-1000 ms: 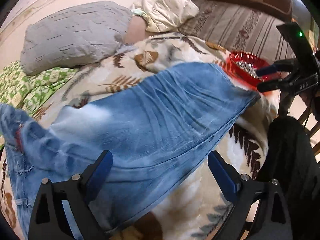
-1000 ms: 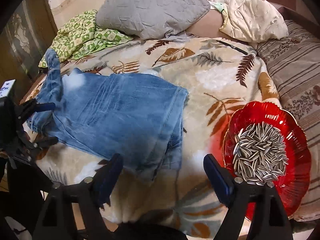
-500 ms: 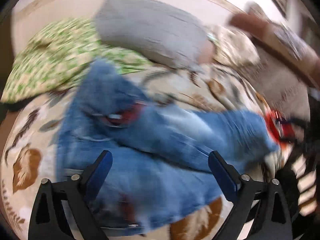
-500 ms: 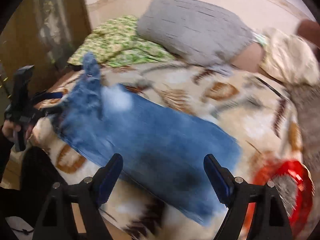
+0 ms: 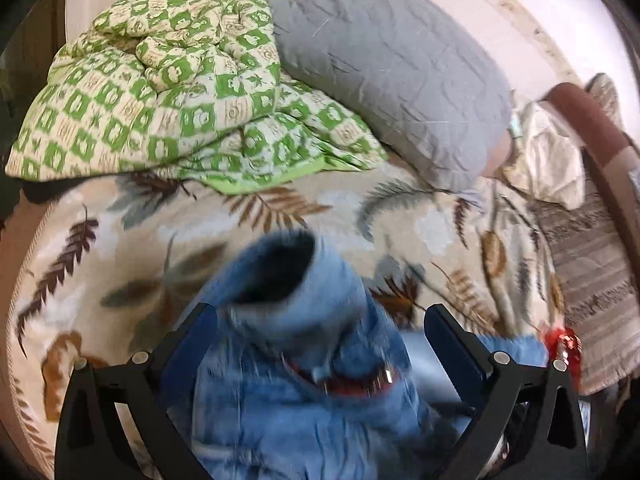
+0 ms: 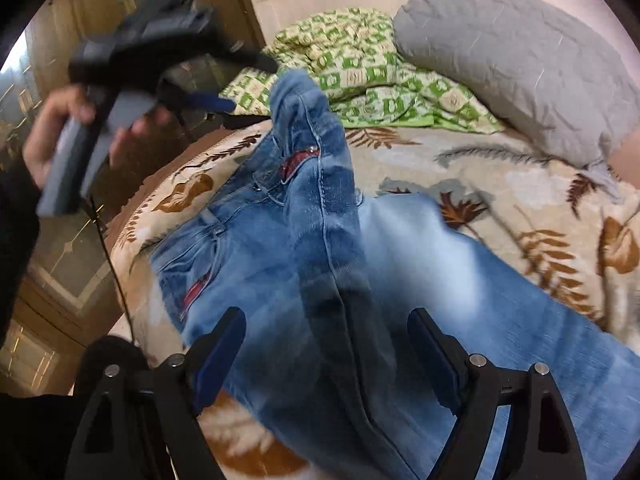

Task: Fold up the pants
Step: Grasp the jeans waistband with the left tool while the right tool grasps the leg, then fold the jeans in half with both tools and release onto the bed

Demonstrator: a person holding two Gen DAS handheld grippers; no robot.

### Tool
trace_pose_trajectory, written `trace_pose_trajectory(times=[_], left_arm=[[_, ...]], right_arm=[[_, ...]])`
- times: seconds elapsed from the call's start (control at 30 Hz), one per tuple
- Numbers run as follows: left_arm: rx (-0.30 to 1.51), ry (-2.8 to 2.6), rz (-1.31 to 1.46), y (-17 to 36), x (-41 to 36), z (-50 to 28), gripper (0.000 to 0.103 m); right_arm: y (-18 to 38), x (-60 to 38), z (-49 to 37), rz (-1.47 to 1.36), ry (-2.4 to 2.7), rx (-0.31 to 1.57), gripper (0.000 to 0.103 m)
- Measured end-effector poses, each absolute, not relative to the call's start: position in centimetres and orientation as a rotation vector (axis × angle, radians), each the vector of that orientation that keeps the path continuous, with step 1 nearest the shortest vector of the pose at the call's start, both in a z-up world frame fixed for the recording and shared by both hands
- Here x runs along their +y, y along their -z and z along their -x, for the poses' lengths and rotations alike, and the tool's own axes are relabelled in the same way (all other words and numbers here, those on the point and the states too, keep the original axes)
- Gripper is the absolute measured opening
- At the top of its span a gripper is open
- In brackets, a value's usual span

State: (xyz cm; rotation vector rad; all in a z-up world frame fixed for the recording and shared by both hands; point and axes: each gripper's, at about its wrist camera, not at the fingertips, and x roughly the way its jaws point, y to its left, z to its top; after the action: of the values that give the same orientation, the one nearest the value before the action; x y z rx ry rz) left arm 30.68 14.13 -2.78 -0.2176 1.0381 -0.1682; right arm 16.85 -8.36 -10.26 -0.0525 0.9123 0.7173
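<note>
Blue jeans (image 6: 288, 240) lie on a leaf-print blanket (image 6: 500, 184) on the bed, waist end to the left, with one part standing up in a peak. In the left wrist view the jeans (image 5: 304, 408) bunch up close between the fingers, blurred. My left gripper (image 5: 320, 332) is open with denim in the gap, not clamped. It also shows in the right wrist view (image 6: 244, 80), held in a hand above the waist end. My right gripper (image 6: 324, 340) is open over the leg part, a denim ridge between its fingers.
A grey pillow (image 5: 392, 64) and a green checked quilt (image 5: 160, 92) lie at the bed's head. A red dish (image 5: 566, 344) peeks out at the right. A wooden cabinet (image 6: 60, 260) stands left of the bed. A striped sofa cushion (image 5: 592, 248) is far right.
Both grippers swung left toward the waist end of the jeans. The left gripper rose above the waistband and the denim peak now stands up. The red dish left the right wrist view.
</note>
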Motion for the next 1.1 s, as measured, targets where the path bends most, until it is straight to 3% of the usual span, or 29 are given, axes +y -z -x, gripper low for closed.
trace_pose_trajectory(times=[0.2,0.27,0.3,0.33,0.43,0.77,0.87,1.1], left_arm=[[1.141,0.165,0.232,4.7,13.2,-34.4,0.103],[1.131,0.176,0.219,4.8,13.1,-34.4,0.08],[1.146,0.182,0.211,4.9,13.1,-34.5,0.038],[1.178,0.188,0.203,5.2,13.0,-34.4,0.028],[1.174,0.235,0.153,5.3,12.8,-33.1,0.017],[1.007,0.366,0.296,1.7,19.5,-20.6,0.012],[1.007,0.377,0.345,4.5,21.5,-16.9,0.012],[1.12,0.272,0.572,16.2,25.4,-13.6,0.013]], right_arm=[[11.9,-7.5,-19.3,-0.026,-0.691,0.929,0.085],[12.0,-7.3,-19.7,-0.025,-0.685,0.923,0.078],[12.0,-7.2,-19.9,-0.01,-0.678,0.93,0.057],[12.3,-6.9,-20.1,0.011,-0.667,0.949,0.031],[12.5,-6.7,-20.0,0.029,-0.669,0.952,0.019],[9.1,-5.4,-12.4,0.262,-0.723,0.713,0.013],[10.0,-4.5,-9.6,0.354,-0.741,0.676,0.013],[15.9,-0.9,-6.9,0.55,-0.718,0.73,0.013]])
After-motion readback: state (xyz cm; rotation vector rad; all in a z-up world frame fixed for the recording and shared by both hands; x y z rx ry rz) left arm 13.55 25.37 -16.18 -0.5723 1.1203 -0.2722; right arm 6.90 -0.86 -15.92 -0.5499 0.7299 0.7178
